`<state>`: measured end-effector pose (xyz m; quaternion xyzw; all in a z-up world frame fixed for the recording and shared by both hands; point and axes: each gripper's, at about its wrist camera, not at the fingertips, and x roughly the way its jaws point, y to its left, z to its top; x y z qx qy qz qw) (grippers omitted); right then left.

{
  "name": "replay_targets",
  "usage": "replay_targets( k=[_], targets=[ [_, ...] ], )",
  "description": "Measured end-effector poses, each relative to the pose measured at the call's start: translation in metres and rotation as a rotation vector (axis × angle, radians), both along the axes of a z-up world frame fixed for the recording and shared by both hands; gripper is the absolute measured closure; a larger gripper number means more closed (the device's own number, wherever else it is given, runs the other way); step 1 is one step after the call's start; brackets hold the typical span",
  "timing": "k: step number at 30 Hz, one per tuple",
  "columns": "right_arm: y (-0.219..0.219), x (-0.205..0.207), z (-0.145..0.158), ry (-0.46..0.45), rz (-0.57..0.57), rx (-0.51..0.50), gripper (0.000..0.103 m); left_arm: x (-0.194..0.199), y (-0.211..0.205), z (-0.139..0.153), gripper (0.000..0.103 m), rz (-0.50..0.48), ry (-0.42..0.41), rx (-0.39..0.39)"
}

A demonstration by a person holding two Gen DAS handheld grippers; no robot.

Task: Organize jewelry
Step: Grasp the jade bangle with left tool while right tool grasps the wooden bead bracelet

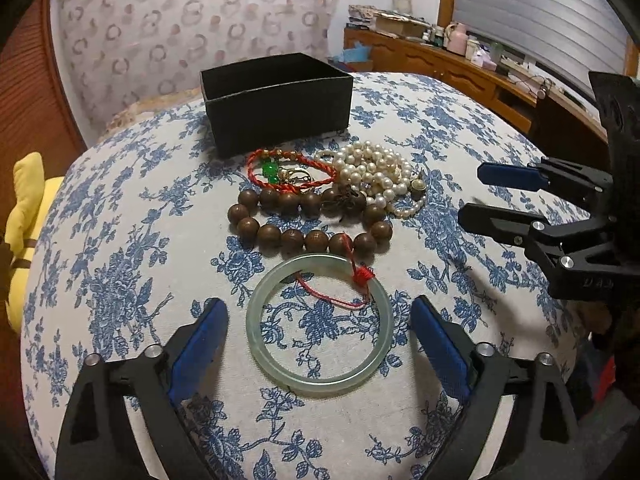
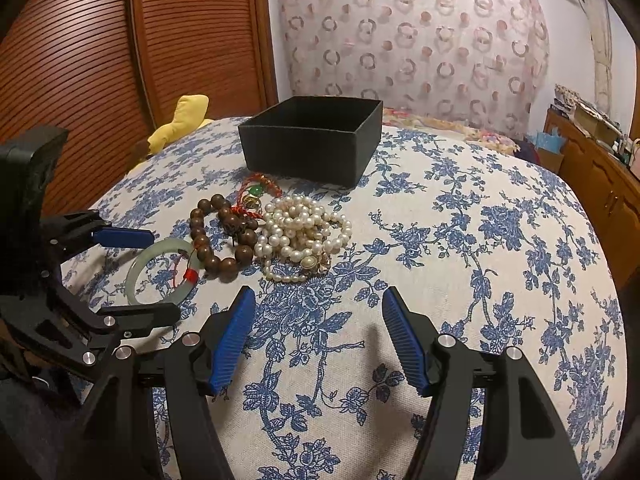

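Left gripper (image 1: 320,332): jaws spread wide, blue ribbed pads standing either side of the pale green jade bangle (image 1: 320,390), clear of its rim on both sides. Nothing is gripped; the bangle lies flat on the cloth with a red thread and tassel (image 1: 362,274) looped over its far edge.

Right gripper (image 2: 318,340): jaws moderately open, empty, poised over bare cloth to the right of the bangle and near the pile.

Blue-and-white floral tablecloth (image 2: 500,280) covers the surface; wide free cloth to the right and in the near foreground, and the table edge curves away on the left.

Jewelry pile sits just beyond the bangle. The loop of round dark brown wooden beads (image 1: 304,240) touches the bangle's far rim. Heaped strands of cream pearls (image 2: 304,232) lie to its right, overlapping it. Braided red cord bracelet with a green stone (image 1: 272,170) lies on the far side, just short of the box.

Black rectangular open-topped box (image 1: 276,112), matte and cloth-textured, stands upright at the far end, interior not visible.
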<state>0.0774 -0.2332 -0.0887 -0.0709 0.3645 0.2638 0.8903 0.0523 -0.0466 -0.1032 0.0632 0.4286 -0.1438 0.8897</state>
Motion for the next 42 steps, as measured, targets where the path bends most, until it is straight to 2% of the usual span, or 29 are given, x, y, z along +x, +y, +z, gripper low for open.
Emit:
replay_targets(
  k=[1, 2, 9, 14, 22, 30, 36, 37, 39, 40, 42],
  targets=[
    [0.001, 0.000, 0.000, -0.002, 0.001, -0.004, 0.035, -0.002, 0.000, 0.000, 0.023, -0.002, -0.009, 0.013],
    [0.002, 0.000, 0.000, -0.004, 0.002, -0.013, 0.035, -0.004, 0.001, 0.001, 0.034, -0.005, -0.022, 0.020],
    [0.012, 0.000, 0.002, -0.018, 0.025, -0.048, 0.035, -0.009, 0.022, 0.010, 0.034, 0.027, -0.046, -0.042],
    [0.032, 0.002, 0.008, -0.017, 0.087, -0.045, 0.050, -0.012, 0.042, 0.024, 0.034, 0.073, -0.087, -0.066],
    [0.080, 0.010, 0.010, 0.002, 0.210, -0.064, 0.063, -0.014, 0.068, 0.035, 0.034, 0.133, -0.121, -0.096],
    [0.112, 0.017, 0.006, 0.037, 0.291, -0.104, 0.065, -0.017, 0.084, 0.040, 0.034, 0.173, -0.139, -0.113],
    [0.116, 0.021, -0.002, 0.042, 0.296, -0.159, 0.070, -0.017, 0.092, 0.044, 0.034, 0.188, -0.154, -0.124],
    [0.116, 0.021, -0.003, 0.046, 0.295, -0.162, 0.077, -0.017, 0.092, 0.045, 0.034, 0.191, -0.156, -0.124],
    [0.116, 0.021, -0.005, 0.049, 0.304, -0.159, 0.081, -0.018, 0.093, 0.046, 0.034, 0.194, -0.160, -0.124],
    [0.116, 0.020, -0.005, 0.048, 0.307, -0.159, 0.087, -0.017, 0.094, 0.047, 0.034, 0.195, -0.162, -0.123],
    [0.116, 0.018, -0.004, 0.039, 0.313, -0.167, 0.088, -0.017, 0.095, 0.048, 0.034, 0.200, -0.166, -0.124]
  ],
)
